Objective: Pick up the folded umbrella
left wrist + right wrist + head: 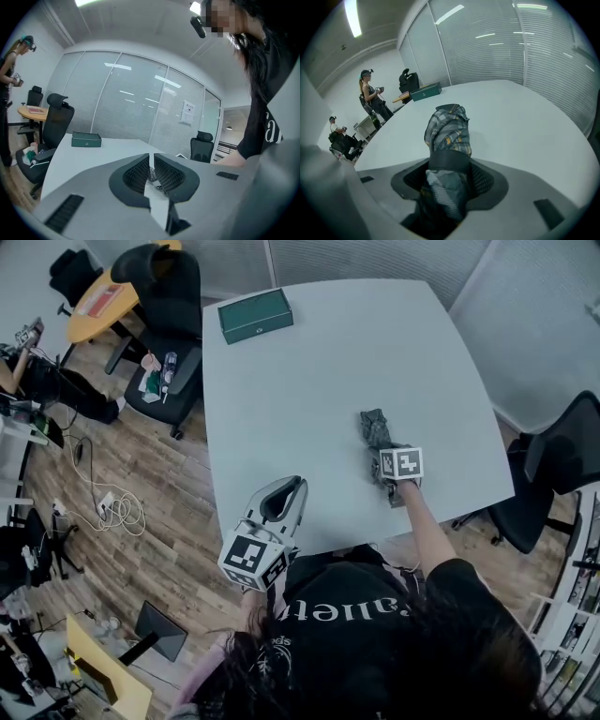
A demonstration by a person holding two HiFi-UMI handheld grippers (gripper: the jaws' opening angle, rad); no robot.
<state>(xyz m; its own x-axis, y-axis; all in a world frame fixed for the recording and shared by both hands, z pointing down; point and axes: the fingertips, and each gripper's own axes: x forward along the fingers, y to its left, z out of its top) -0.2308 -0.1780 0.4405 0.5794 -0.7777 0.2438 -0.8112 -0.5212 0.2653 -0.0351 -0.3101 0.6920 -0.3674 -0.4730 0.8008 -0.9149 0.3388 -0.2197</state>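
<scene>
A white table point(328, 362) stands on wood floor point(169, 521) among black office chairs point(169, 296) and blinded glass walls point(131, 103).

What we cannot see
The folded umbrella's point(375, 429) near end lies under the right gripper's point(449, 174) marker cube point(401, 463); the green box's point(255, 315) print is too small.

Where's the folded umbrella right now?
Head view: the folded umbrella lies on the right half of the white table, near its front edge, clasped in the right tongs.

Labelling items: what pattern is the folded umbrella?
The folded umbrella is grey plaid with yellow-orange flecks, clearest in the right gripper view.
</scene>
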